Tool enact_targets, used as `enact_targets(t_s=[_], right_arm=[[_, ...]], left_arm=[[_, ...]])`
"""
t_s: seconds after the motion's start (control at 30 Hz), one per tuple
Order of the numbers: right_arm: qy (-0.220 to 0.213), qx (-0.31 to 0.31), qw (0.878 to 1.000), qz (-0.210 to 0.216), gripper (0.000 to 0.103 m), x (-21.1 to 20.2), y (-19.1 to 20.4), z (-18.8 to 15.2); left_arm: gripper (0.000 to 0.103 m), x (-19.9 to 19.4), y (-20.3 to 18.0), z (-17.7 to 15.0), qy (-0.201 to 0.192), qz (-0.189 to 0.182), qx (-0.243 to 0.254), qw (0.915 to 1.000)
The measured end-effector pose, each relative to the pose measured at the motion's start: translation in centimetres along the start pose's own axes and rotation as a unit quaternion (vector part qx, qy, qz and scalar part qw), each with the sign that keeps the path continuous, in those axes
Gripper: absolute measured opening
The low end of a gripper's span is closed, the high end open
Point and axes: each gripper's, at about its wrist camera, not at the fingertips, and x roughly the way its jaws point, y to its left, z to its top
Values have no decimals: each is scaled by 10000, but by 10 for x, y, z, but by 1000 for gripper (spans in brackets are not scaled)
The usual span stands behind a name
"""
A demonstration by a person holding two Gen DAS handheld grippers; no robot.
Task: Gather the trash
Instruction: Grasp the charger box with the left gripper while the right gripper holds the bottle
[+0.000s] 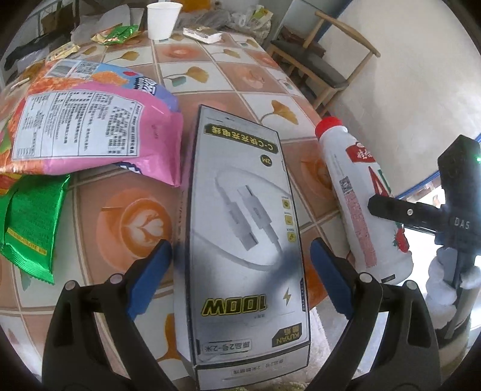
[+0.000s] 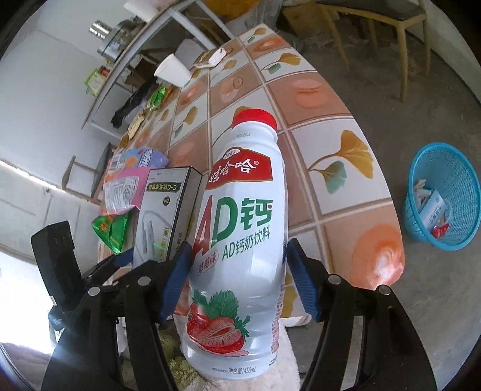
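Observation:
My left gripper [image 1: 240,264] is shut on a grey cable box [image 1: 243,228] and holds it over the near edge of the tiled table [image 1: 228,75]. My right gripper [image 2: 237,270] is shut on a white AD milk bottle [image 2: 240,228] with a red cap, held beside the table's edge. The bottle [image 1: 357,195] and the right gripper's body show at the right of the left wrist view. The cable box [image 2: 168,210] shows left of the bottle in the right wrist view. A blue trash basket [image 2: 442,198] with some trash in it stands on the floor at right.
On the table lie a pink snack bag [image 1: 90,126], a green wrapper [image 1: 30,222], a white paper cup [image 1: 162,21], a small packet [image 1: 201,33] and more wrappers [image 1: 117,34] at the back. A wooden chair [image 1: 324,60] stands beyond the table.

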Motion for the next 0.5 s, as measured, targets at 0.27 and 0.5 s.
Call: enact_targets(t_s=[0.27,0.5], right_arm=[[-158,291,9994,117,65,4,-3,-6],[-300,237,9990,-230,68,10,2,-8]], left_arm=[[89,10,-15,4,-93,597,249,9979],[89,17,-25,6,-243,1054,478,9930]])
